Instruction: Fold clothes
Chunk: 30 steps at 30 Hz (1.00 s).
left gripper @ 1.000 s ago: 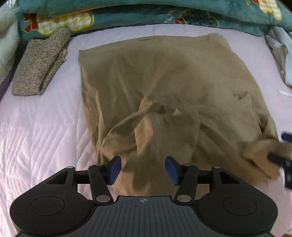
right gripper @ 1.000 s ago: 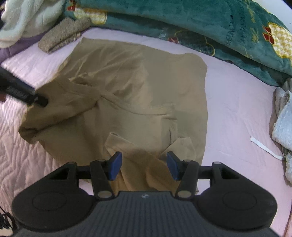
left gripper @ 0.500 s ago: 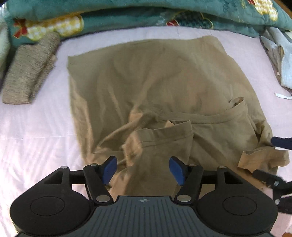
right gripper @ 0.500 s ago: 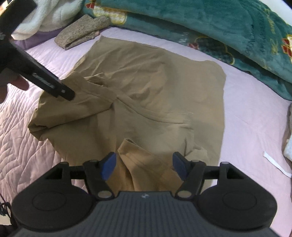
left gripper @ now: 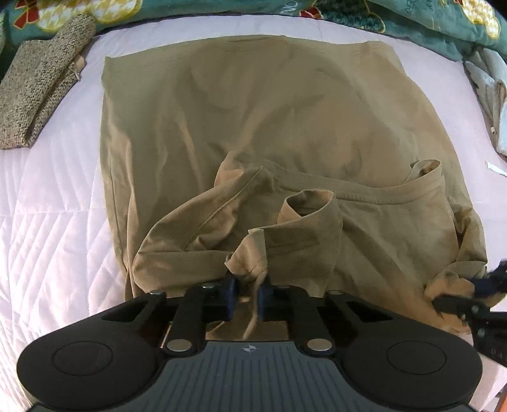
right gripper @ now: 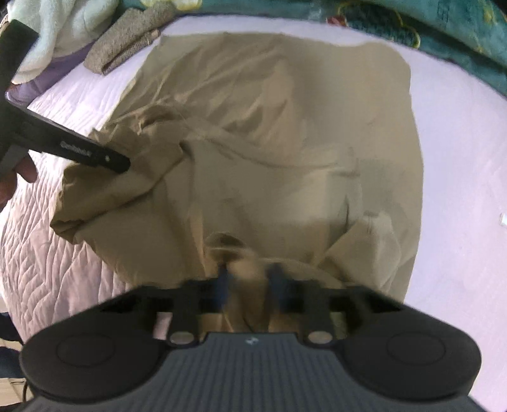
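Both grippers are sinking onto the shirt [left gripper: 253, 120] since a second ago, jaws narrowing from wide apart. Left gripper [left gripper: 246, 296] is closing on a bunched sleeve fold; right gripper [right gripper: 250, 282], blurred, is closing on the other sleeve. Shirt is lying spread on the quilt [left gripper: 57, 202], beside a knit [left gripper: 38, 92].

Place: a home bedroom
Bed: pale pink quilted bed cover [left gripper: 57, 196]
Bedding: teal patterned blanket [left gripper: 412, 19] bunched along the far edge
Laundry: knit garment [left gripper: 41, 82] and other clothes [right gripper: 63, 28] lying around
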Each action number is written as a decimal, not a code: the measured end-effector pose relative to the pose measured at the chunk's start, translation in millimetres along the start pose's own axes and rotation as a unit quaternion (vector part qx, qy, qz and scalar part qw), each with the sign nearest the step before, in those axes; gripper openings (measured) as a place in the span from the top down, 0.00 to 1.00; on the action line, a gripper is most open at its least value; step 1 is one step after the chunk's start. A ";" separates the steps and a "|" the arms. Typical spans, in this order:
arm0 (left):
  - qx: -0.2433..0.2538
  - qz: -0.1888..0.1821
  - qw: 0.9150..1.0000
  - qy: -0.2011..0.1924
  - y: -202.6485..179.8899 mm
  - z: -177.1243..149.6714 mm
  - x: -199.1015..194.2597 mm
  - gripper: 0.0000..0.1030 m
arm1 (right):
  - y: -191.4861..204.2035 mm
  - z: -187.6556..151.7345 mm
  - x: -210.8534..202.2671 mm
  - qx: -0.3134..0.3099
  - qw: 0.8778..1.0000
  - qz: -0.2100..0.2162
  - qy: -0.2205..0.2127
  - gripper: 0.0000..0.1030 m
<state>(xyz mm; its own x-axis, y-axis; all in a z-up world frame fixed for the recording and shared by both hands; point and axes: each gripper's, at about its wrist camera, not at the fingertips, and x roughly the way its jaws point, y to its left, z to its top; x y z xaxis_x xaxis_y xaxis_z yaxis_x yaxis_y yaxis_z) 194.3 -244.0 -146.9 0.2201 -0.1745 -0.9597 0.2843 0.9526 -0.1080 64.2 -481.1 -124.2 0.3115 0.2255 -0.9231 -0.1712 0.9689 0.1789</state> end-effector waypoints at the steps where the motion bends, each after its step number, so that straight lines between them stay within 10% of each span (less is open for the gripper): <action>1: 0.001 0.000 1.000 -0.003 0.7 0.4 -1.0 0.90 | 0.1 -1.0 -1.5 0.000 1.000 0.002 -0.004 0.87; 15: -0.035 0.021 0.998 -0.046 16.5 -16.9 -48.0 0.90 | -10.1 -9.3 -50.3 0.026 0.996 -0.033 -0.073 0.92; 30: -0.145 0.105 0.981 -0.069 80.6 -105.9 -105.8 0.91 | -47.0 -63.7 -99.6 0.123 0.976 -0.104 -0.144 0.92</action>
<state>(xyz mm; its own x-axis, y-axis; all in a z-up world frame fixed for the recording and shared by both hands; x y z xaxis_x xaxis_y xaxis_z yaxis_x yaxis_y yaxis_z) 95.1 -122.3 -81.5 0.3750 0.0213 -0.9268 -0.0545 0.9985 0.0008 -18.4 -555.7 -62.4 0.5721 0.0069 -0.8202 0.1428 0.9839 0.1079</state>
